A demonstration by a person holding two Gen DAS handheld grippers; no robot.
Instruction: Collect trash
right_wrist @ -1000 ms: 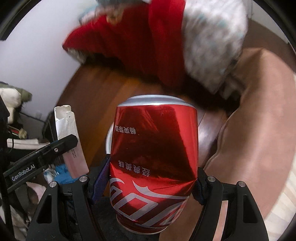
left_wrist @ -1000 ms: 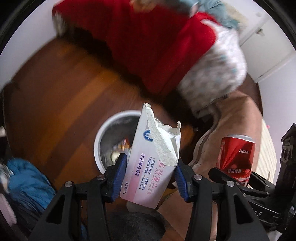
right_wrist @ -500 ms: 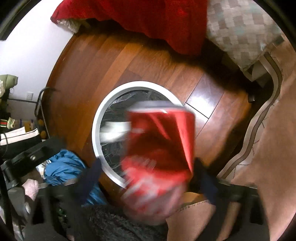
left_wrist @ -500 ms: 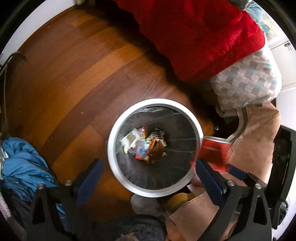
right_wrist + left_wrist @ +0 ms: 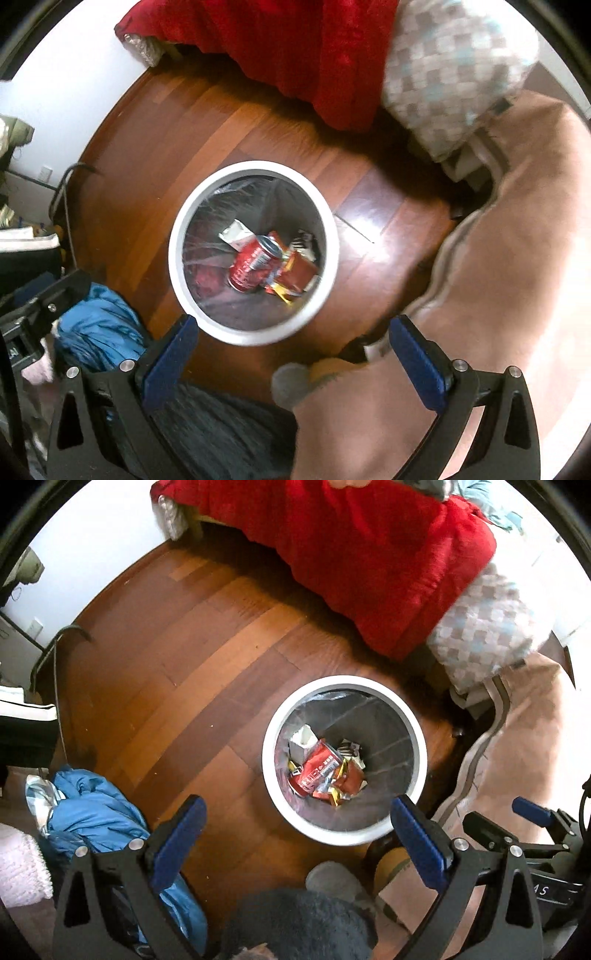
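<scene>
A white round trash bin with a clear liner stands on the wooden floor; it also shows in the right wrist view. Inside lie a red soda can, a torn white carton and several wrappers. My left gripper is open and empty above the bin's near rim. My right gripper is open and empty, also above the bin's near rim.
A bed with a red blanket and a checked pillow lies beyond the bin. A blue jacket lies at the left. A beige rug lies at the right. A black cable runs along the left wall.
Both grippers opened over the bin. The carton dropped from the left gripper and the red can from the right; both now lie inside the bin.
</scene>
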